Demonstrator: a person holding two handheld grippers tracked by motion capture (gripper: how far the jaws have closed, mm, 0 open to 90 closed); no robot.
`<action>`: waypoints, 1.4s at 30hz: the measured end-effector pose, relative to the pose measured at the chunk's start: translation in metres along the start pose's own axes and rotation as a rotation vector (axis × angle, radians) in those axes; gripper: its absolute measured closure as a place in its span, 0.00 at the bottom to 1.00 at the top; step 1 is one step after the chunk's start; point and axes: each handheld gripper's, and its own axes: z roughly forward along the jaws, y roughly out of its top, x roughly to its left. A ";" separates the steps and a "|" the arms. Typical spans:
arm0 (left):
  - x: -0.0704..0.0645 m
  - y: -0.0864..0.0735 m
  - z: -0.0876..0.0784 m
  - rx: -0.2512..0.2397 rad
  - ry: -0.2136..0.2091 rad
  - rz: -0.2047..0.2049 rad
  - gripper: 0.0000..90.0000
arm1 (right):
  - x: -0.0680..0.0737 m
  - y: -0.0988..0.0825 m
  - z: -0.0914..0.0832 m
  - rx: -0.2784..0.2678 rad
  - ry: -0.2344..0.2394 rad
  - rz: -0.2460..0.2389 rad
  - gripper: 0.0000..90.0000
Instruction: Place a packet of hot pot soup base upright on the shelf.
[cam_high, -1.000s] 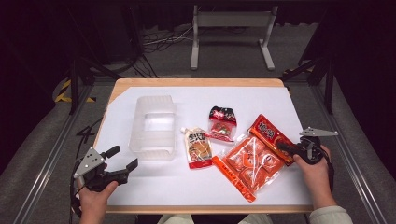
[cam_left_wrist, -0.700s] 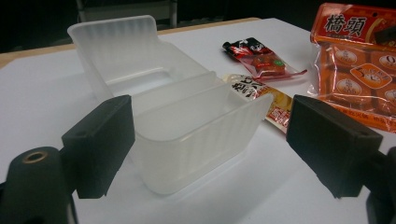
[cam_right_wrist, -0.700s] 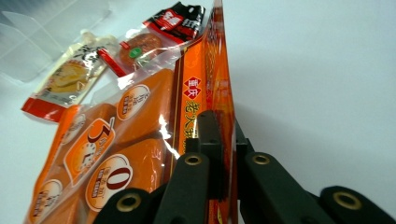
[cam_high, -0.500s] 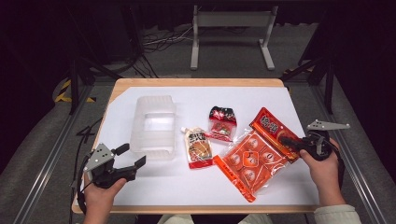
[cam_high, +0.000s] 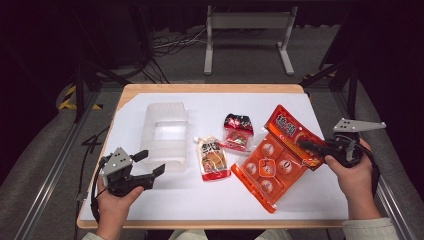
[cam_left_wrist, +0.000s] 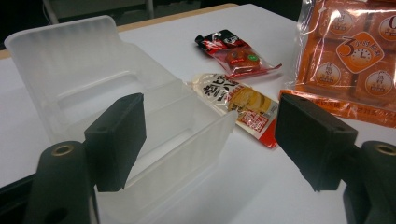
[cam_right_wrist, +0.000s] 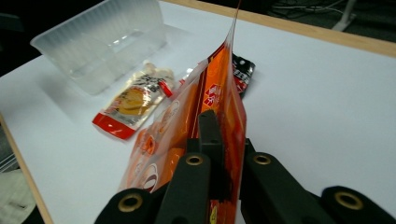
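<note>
Black jaws of the right gripper (cam_high: 311, 146) are pressed together on the right edge of the orange snack bag (cam_high: 276, 157), pinching the film between them; in the right gripper view the right gripper (cam_right_wrist: 219, 140) holds that edge raised, so the bag stands tilted up on its side with its far corner pointing upward, while its lower end lies on the white table top (cam_high: 310, 200). The person's right hand (cam_high: 352, 172) grips the tool at the table's right edge, with the grey three-cornered plate (cam_high: 359, 125) above it. Just left of the orange bag lies a small cream pouch with a red bottom edge (cam_high: 213, 159), flat on the table, and behind it a small black and red packet (cam_high: 238, 132), also flat. Further left sits a clear plastic container (cam_high: 165, 134), open at the top and with nothing inside. The left gripper (cam_high: 150, 163) is held by the left hand (cam_high: 115, 200) near the front left corner of the table, its jaws spread wide apart and gripping nothing; they point at the near end of the container. In the left gripper view the left gripper (cam_left_wrist: 210, 135) has the container's near corner between its open jaws, though contact cannot be told.
</note>
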 end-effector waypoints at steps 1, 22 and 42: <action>0.000 0.001 0.001 -0.003 -0.002 0.002 0.28 | 0.004 0.004 -0.001 -0.004 0.009 -0.014 1.00; -0.007 0.011 0.017 -0.096 -0.055 0.013 0.34 | 0.058 0.048 -0.010 -0.017 0.116 -0.233 1.00; -0.017 0.022 0.038 -0.146 -0.146 0.062 0.19 | 0.074 0.077 -0.008 -0.039 0.161 -0.303 1.00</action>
